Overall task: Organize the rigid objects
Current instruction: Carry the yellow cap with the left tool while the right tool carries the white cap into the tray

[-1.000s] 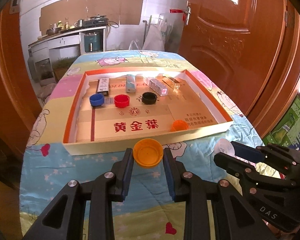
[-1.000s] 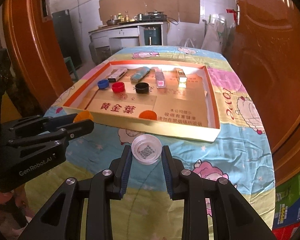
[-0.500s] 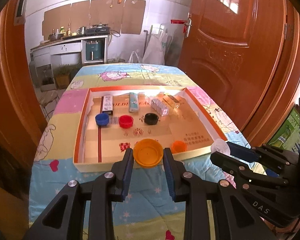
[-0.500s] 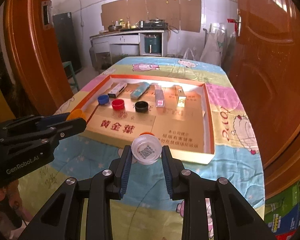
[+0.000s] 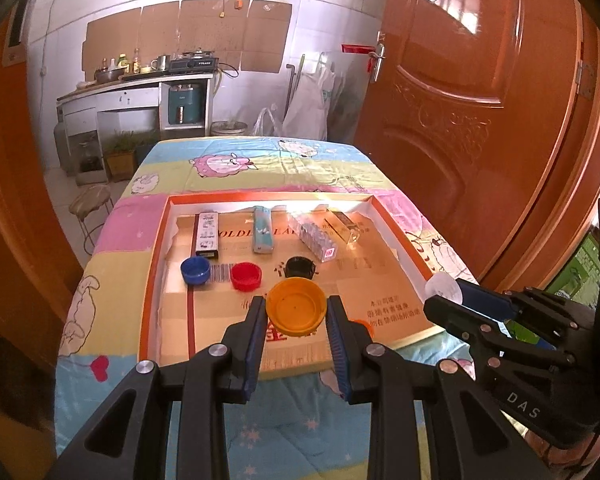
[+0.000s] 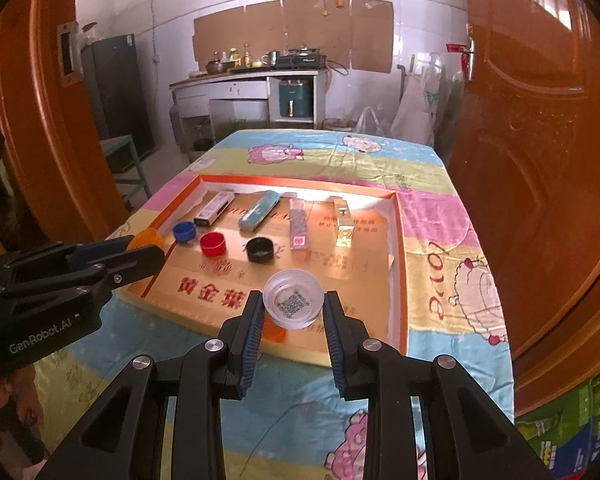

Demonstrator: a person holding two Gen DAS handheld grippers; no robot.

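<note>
My left gripper is shut on an orange cap and holds it in the air over the near part of the shallow cardboard tray. My right gripper is shut on a clear cap with a QR code inside, also held above the tray's near edge. In the tray lie a blue cap, a red cap and a black cap in a row. Behind them lie several small boxes. A smaller orange cap lies by the near wall, partly hidden.
The tray sits on a table covered with a cartoon-print cloth. A large wooden door stands open at the right. A stool stands left of the table. A kitchen counter is at the far wall.
Both grippers have risen and moved forward with their caps, from over the cloth in front of the tray to above the tray's near part.
</note>
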